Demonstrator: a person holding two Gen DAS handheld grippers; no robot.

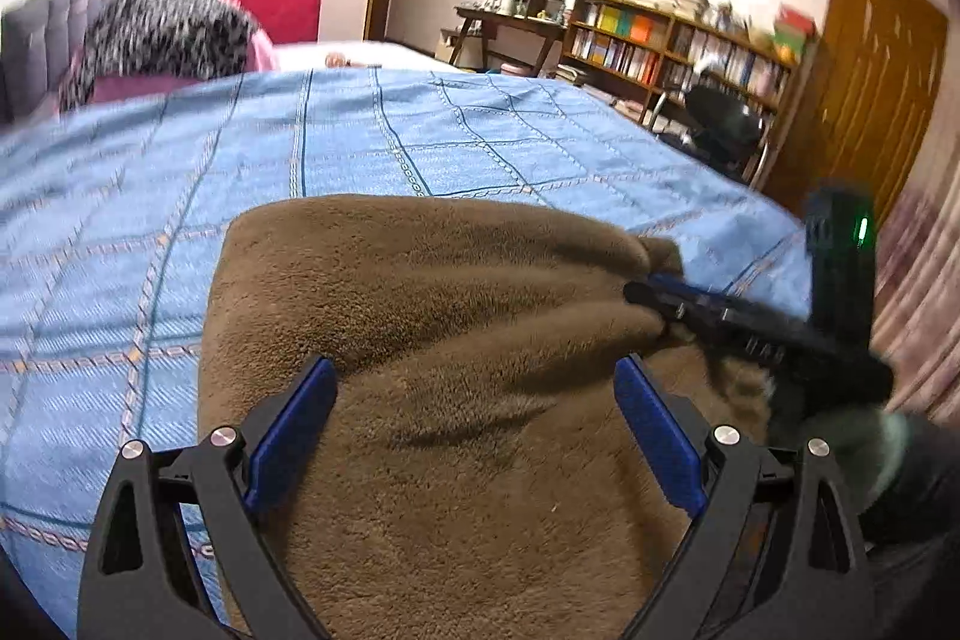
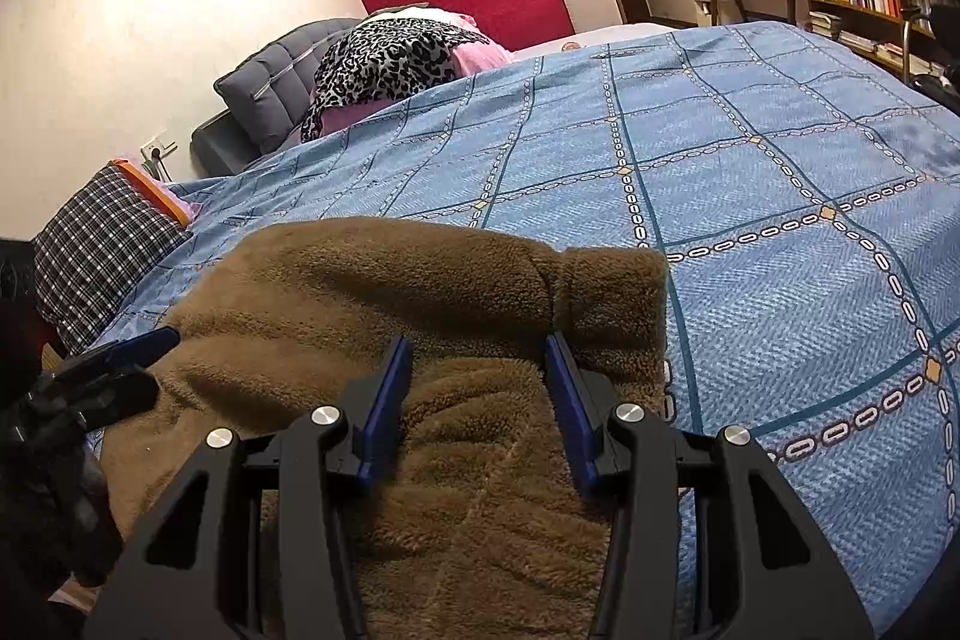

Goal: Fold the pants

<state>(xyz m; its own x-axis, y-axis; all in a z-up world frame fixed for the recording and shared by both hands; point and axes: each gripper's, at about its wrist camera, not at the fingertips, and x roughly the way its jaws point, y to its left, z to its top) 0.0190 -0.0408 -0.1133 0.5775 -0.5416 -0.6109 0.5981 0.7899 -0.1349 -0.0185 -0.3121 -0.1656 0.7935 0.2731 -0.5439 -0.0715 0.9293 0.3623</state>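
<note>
Brown fleece pants [image 1: 450, 280] lie on the blue checked bedspread [image 1: 360, 148] near its front edge. My left gripper [image 1: 477, 370] hovers open over them, its blue pads [image 1: 300, 424] wide apart and pressing on nothing. In the right wrist view my right gripper [image 2: 477, 346] stands partly closed, with a thick bunch of the pants [image 2: 390, 280] filling the gap between its pads [image 2: 384, 400]. Seen from the left wrist view, the right gripper [image 1: 636, 289] is at the pants' right end, where the folds gather toward it. The left gripper [image 2: 129, 367] shows at the pants' left edge.
A leopard-print cloth [image 2: 384, 64] and grey cushions [image 2: 270, 94] lie at the bed's head. A checked pillow [image 2: 102, 256] sits at the left edge. Beyond the bed's right side stand a bookshelf [image 1: 678, 46], a black chair [image 1: 720, 124] and a wooden door [image 1: 876, 88].
</note>
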